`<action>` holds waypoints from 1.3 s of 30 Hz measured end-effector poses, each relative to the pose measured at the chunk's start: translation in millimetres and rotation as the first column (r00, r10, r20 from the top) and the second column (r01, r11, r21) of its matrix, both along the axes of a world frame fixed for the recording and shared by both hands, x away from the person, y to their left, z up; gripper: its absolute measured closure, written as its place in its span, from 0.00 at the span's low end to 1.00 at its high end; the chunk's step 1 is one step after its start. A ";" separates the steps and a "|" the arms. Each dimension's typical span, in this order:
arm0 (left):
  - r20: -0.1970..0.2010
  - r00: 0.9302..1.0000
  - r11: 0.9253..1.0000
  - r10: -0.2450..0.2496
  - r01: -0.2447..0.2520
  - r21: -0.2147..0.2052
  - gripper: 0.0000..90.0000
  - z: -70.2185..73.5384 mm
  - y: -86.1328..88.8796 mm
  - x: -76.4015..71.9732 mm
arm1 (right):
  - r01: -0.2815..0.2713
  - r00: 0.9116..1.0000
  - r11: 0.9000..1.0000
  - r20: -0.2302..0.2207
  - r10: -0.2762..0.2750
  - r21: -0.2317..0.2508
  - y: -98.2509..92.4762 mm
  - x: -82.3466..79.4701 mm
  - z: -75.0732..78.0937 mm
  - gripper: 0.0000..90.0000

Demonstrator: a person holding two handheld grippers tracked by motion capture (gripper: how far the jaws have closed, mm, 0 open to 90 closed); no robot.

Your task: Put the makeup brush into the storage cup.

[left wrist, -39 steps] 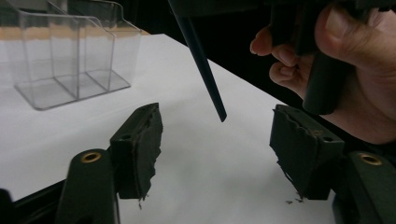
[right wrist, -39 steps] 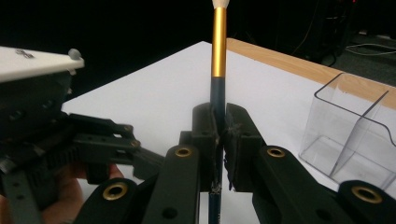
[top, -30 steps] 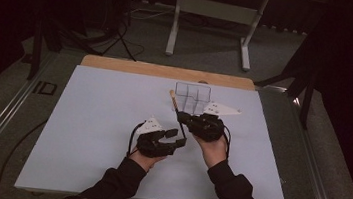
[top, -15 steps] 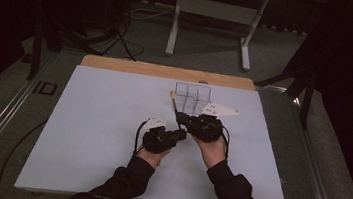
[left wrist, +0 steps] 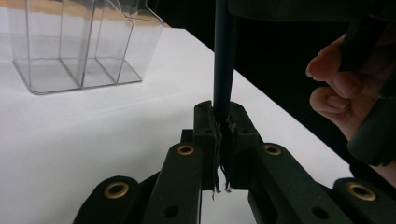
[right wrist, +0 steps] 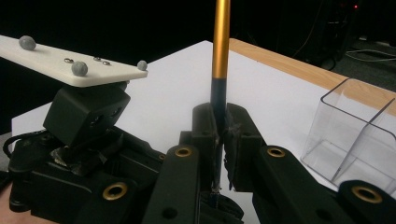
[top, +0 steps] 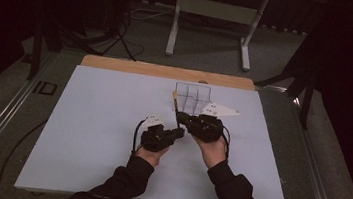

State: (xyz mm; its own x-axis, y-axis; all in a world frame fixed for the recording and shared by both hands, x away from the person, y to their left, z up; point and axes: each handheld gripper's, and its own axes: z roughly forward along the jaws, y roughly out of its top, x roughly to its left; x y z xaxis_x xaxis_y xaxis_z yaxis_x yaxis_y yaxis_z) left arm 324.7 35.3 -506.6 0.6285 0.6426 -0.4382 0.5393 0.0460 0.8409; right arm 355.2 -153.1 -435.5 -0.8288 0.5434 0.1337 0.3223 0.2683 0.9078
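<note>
Caught mid-handover over the white table (top: pixel 86 119), just beside the clear organizer (top: pixel 192 94): slim dark-and-gold stick (top: pixel 176 108) pinched by the right gripper (top: pixel 186 119) and the left gripper (top: pixel 177 132), jaws just closed onto it; next probably called for loosening 1 grip.

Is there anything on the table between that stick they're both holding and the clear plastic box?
Nothing visible. Both the left gripper and the right gripper clamp the stick, and only bare white table lies between it and the clear box.
</note>
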 end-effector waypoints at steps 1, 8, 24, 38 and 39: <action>0.006 1.000 1.000 0.002 -0.002 0.006 0.95 0.7 0.0 -0.6 | 0.000 1.000 1.000 -0.002 0.000 0.002 -0.5 -0.3 0.6 0.92; 0.023 1.000 0.999 -0.013 0.012 0.042 0.95 5.9 8.3 1.7 | -0.010 1.000 1.000 -0.009 0.010 0.007 -5.5 -0.6 6.1 0.86; 0.002 0.993 0.976 -0.119 0.117 0.185 0.95 10.9 18.9 2.0 | 0.000 0.998 0.999 -0.064 0.002 0.045 -27.7 -0.9 24.9 0.64; 0.006 0.986 0.960 -0.164 0.158 0.233 0.95 11.5 10.4 -4.0 | 0.006 0.996 1.000 -0.090 -0.005 0.007 -16.1 -1.1 34.9 0.61; 0.008 0.986 0.956 -0.169 0.162 0.244 0.95 10.9 9.1 -4.6 | 0.008 0.995 1.000 -0.097 -0.008 0.002 -14.8 -0.8 34.8 0.62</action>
State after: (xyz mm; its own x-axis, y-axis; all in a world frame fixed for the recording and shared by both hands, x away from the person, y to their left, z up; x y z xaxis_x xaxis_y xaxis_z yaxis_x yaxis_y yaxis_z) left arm 320.1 44.4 -495.8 0.7451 0.6126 -0.2636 0.4980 -0.2481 0.8310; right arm 354.4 -167.9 -400.7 -0.8073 0.5497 0.2150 0.4114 0.2628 0.8728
